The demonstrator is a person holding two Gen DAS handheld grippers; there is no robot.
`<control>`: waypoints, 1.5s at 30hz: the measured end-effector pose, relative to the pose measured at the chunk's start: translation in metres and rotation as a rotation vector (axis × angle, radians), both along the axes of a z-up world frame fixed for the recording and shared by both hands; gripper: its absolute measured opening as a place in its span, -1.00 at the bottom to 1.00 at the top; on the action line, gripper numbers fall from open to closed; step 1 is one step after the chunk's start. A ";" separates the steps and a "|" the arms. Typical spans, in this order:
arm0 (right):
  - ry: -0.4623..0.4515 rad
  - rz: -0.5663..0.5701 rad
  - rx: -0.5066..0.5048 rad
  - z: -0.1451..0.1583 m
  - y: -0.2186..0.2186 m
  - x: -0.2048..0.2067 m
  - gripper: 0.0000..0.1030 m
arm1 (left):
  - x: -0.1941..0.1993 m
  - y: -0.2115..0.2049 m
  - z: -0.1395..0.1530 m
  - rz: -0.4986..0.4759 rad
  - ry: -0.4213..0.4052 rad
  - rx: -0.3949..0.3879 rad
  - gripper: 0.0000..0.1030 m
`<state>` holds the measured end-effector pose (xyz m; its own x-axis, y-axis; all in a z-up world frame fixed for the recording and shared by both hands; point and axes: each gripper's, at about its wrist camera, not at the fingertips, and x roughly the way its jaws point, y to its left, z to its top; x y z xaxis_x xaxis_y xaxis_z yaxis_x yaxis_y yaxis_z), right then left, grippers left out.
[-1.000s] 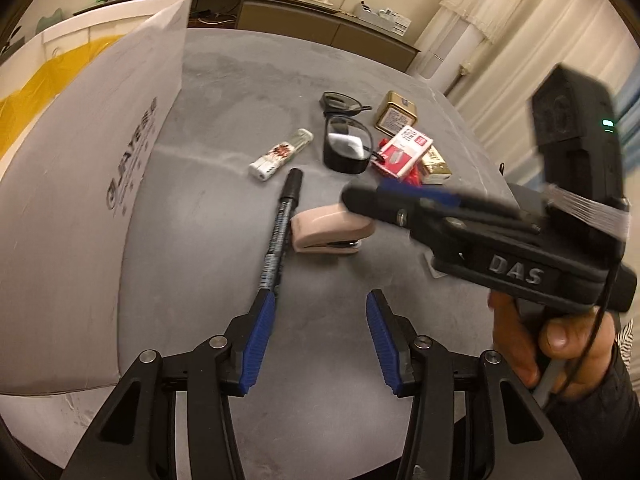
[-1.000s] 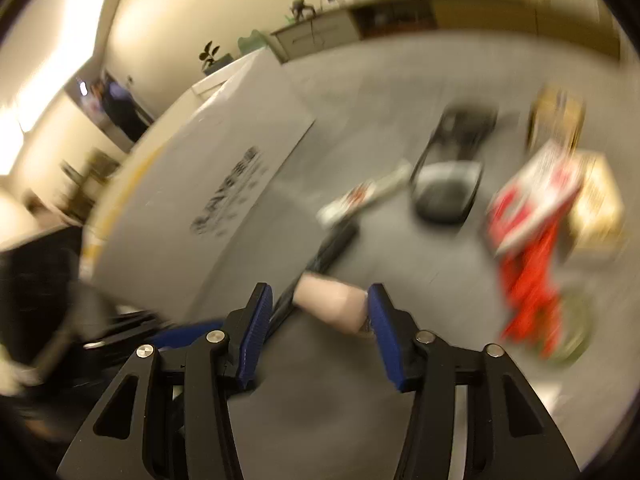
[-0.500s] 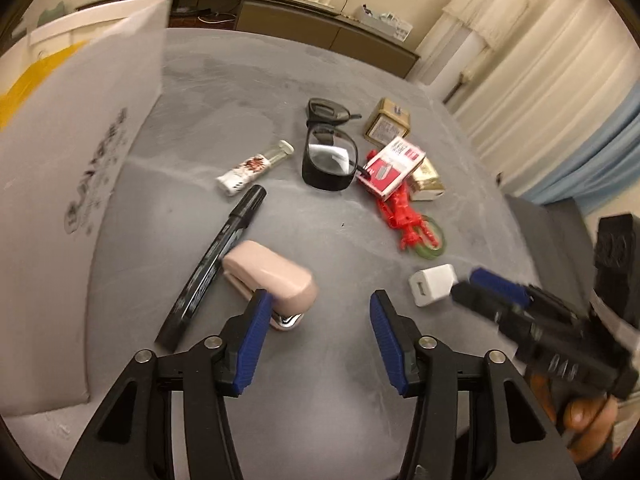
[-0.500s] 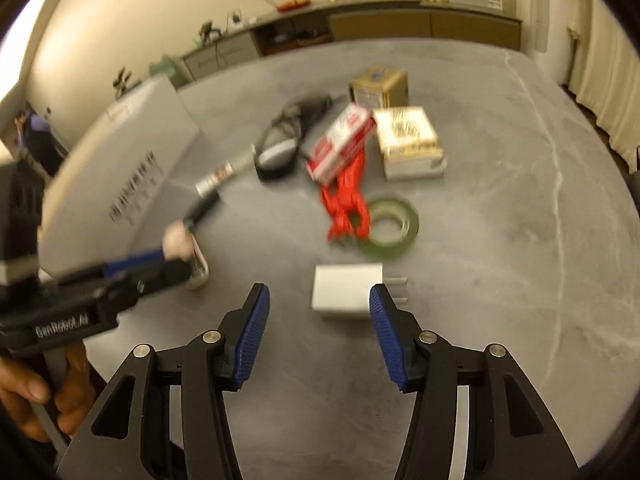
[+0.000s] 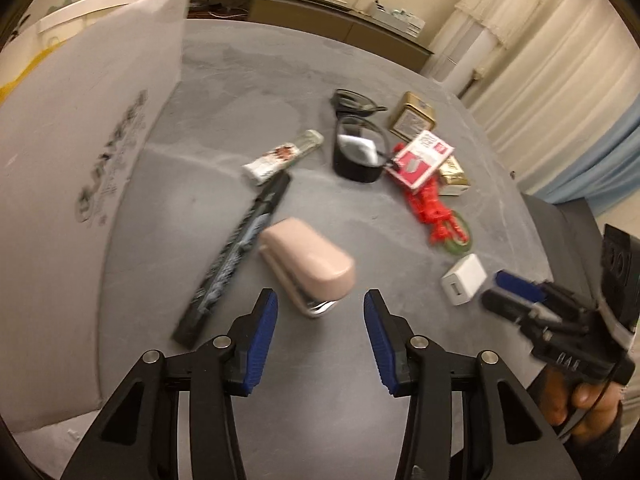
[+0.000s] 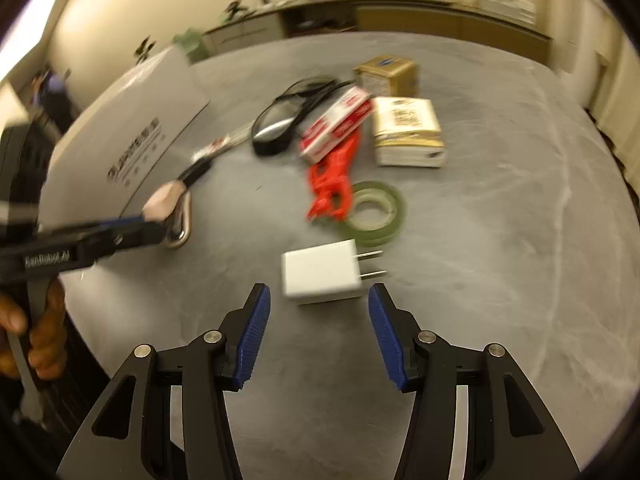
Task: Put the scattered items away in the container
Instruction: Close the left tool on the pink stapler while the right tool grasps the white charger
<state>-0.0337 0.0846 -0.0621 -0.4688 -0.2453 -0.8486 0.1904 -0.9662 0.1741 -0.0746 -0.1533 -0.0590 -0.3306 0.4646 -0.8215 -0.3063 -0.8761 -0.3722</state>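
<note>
Stapler point(image 5: 308, 264), pink, on grey table point(image 5: 240, 80) beside black marker point(image 5: 236, 252) | left gripper point(image 5: 318, 322) low behind it, jaws apart, empty | right gripper point(image 6: 318, 332) levelled at white charger point(image 6: 320, 274), jaws apart | white container point(image 5: 72, 168) at left.

Background stuff: grey marbled surface point(image 6: 500, 208) under everything, a long low cabinet point(image 5: 320, 20) along the far wall with some small gold and orange knick-knacks and clear glasses on top, too blurry to name properly. Cream curtains point(image 5: 532, 60) on the right, a blue one point(image 5: 612, 160) beside them. Small potted plant point(image 6: 145, 46) far left.
</note>
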 end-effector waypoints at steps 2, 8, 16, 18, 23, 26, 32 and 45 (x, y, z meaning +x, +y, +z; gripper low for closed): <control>-0.023 -0.015 0.042 -0.004 0.000 -0.004 0.06 | -0.002 0.008 0.000 -0.012 0.008 -0.023 -0.08; -0.067 -0.154 -0.059 -0.003 0.029 0.000 0.07 | 0.002 0.005 0.003 0.037 0.044 -0.102 -0.07; -0.062 -0.143 -0.057 -0.004 0.007 -0.009 0.07 | 0.000 0.014 0.009 0.003 0.071 -0.069 0.02; -0.048 -0.171 0.004 -0.003 0.016 -0.008 0.08 | -0.002 0.010 0.006 0.029 0.068 -0.087 0.02; -0.052 -0.244 -0.097 0.008 0.029 -0.004 0.12 | -0.002 -0.007 0.003 0.085 0.044 -0.054 0.03; -0.036 -0.304 -0.111 0.012 0.018 -0.012 0.17 | -0.001 0.003 0.011 0.065 0.049 -0.024 0.03; -0.050 -0.411 -0.046 -0.006 0.011 -0.032 0.16 | -0.014 0.011 0.008 0.115 0.083 -0.109 0.21; -0.019 -0.365 -0.031 -0.013 0.013 -0.022 -0.26 | -0.021 0.003 -0.002 0.093 0.076 -0.064 -0.18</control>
<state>-0.0555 0.0978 -0.0748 -0.5144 -0.0900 -0.8528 -0.1699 -0.9641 0.2043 -0.0951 -0.1501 -0.0608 -0.4323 0.3760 -0.8196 -0.2476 -0.9235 -0.2931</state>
